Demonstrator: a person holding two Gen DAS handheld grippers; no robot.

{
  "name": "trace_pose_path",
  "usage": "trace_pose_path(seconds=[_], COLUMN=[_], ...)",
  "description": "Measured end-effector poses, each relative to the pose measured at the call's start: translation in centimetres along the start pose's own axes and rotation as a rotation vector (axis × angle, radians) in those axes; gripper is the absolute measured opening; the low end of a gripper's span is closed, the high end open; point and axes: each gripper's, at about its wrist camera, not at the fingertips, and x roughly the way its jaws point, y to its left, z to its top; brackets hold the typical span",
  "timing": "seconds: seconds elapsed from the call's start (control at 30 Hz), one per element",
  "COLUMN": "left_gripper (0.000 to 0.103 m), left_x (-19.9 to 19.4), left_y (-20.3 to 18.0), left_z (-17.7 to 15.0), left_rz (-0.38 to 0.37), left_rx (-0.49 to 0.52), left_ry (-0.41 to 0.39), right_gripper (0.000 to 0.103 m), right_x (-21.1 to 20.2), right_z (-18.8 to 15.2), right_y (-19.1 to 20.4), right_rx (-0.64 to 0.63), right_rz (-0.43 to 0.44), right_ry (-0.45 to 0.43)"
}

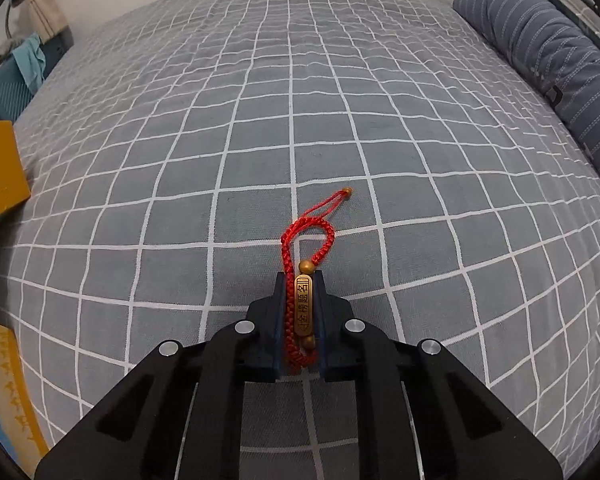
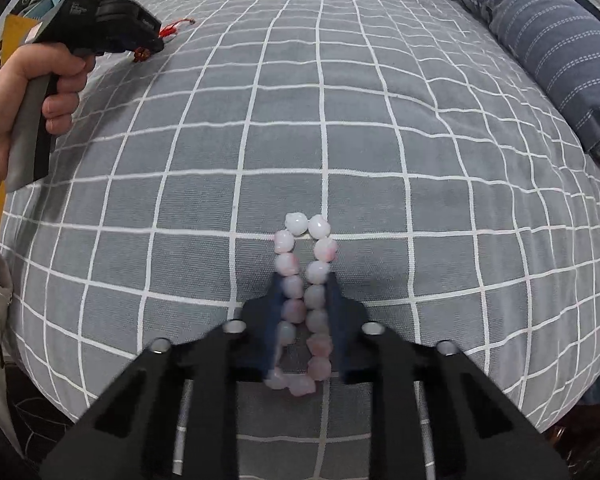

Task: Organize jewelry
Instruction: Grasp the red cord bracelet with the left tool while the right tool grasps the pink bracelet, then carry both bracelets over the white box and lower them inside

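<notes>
My left gripper (image 1: 300,280) is shut on a red braided bracelet (image 1: 305,232) with a gold engraved bar and gold beads; its loop and tail hang forward over the bed. My right gripper (image 2: 303,280) is shut on a pink and white beaded bracelet (image 2: 318,248), whose beads run between the fingers and stick out ahead. In the right wrist view the left gripper (image 2: 156,40) shows at the far left, held by a hand, with the red bracelet (image 2: 168,32) in it.
A grey bedspread with a white grid (image 1: 260,120) fills both views. A blue striped pillow (image 1: 540,48) lies along the right side. Yellow boxes (image 1: 0,168) sit at the bed's left edge. A blue crate (image 1: 4,92) stands beyond.
</notes>
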Motion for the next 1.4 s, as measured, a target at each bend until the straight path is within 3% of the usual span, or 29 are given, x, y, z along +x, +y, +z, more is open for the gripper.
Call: trace_pose_path(seconds=[0.4, 0.77, 1.4], left_gripper=[0.011, 0.011, 0.011], left_x=[-2.9, -8.1, -13.8], left_y=[0.5, 1.7, 4.8], left_z=[-0.4, -1.5, -6.1], left_rz=[-0.024, -0.064, -0.058], left_rx=[0.002, 0.007, 0.010], left_ry=[-0.030, -0.086, -0.121], right_gripper=[0.018, 0.018, 0.018], right_x=[-2.1, -4.4, -6.7], right_z=[0.4, 0.6, 2.0], right_y=[-0.9, 0.1, 1.3], right_rx=[0.042, 0.054, 0.090], right_rz=[0.003, 0.010, 0.004], right_ry=[-0.066, -0.129, -0.215])
